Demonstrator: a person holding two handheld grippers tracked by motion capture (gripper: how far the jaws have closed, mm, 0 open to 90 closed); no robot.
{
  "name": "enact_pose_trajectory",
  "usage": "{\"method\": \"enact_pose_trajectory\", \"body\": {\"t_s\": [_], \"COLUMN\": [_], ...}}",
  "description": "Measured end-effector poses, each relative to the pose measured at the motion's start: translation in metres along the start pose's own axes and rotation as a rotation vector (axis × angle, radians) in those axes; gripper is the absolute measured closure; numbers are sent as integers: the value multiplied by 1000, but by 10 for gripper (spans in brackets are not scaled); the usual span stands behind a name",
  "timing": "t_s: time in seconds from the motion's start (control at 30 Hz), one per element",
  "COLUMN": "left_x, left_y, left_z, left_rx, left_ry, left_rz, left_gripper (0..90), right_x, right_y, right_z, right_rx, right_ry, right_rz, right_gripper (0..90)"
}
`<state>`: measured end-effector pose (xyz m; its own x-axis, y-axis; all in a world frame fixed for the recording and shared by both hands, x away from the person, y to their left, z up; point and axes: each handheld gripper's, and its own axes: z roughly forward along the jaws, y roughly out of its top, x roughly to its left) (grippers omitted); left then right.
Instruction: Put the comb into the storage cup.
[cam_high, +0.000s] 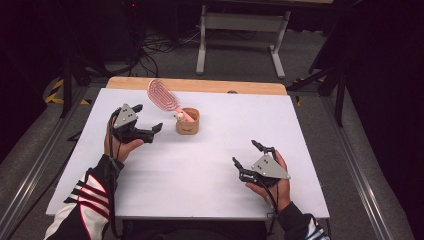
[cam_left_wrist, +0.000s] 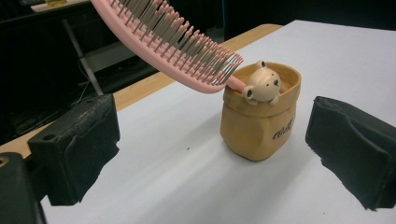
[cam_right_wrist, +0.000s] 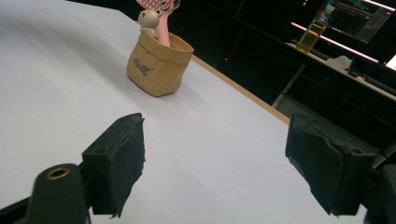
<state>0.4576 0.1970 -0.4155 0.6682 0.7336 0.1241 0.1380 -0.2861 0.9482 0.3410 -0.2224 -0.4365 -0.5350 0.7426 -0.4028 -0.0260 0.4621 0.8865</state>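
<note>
A white sheet (cam_high: 200, 165) covered the bench (cam_high: 200, 85); the room was dark. Both hand-held grippers, left (cam_high: 148, 120) and right (cam_high: 246, 154), stood spread, near the pouch (cam_high: 188, 121) with the brush (cam_high: 162, 93)

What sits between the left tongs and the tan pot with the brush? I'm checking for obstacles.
Nothing: bare white table runs from the open left tongs to the tan pot, as the left gripper view shows.

the pink hairbrush (cam_left_wrist: 163, 35) looks like smooth plastic; the tan pouch-shaped holder (cam_left_wrist: 259, 119) matt and creased; the table cover (cam_high: 200, 165) matt white over a wood edge (cam_high: 200, 85).
</note>
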Motion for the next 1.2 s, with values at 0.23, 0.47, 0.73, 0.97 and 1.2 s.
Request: {"method": "enact_pose_trajectory", "body": {"t_s": [0.23,0.47,0.73,0.97,1.2], "left_x": [-5,-9,-16,-20,-27], "left_y": [1,3,4,5,7], "left_z": [-8,-13,-16,-22,-28], "left_rx": [-11,-24,-23,-32,-40], "left_ry": [-9,-14,-24,-37,-54], "left_rz": [21,24,51,55,70], "left_gripper": [46,48,48,49,48], "right_x": [0,0,1,0,0], "right_y": [0,1,1,1,1], "right_z": [0,-1,-1,-1,-1], "right_rx": [0,0,-3,-6,-7], "right_ry": [-1,0,6,-1,-2], "right_rz": [-1,2,1,0,1], "right_gripper": [207,207,206,206,206]}}
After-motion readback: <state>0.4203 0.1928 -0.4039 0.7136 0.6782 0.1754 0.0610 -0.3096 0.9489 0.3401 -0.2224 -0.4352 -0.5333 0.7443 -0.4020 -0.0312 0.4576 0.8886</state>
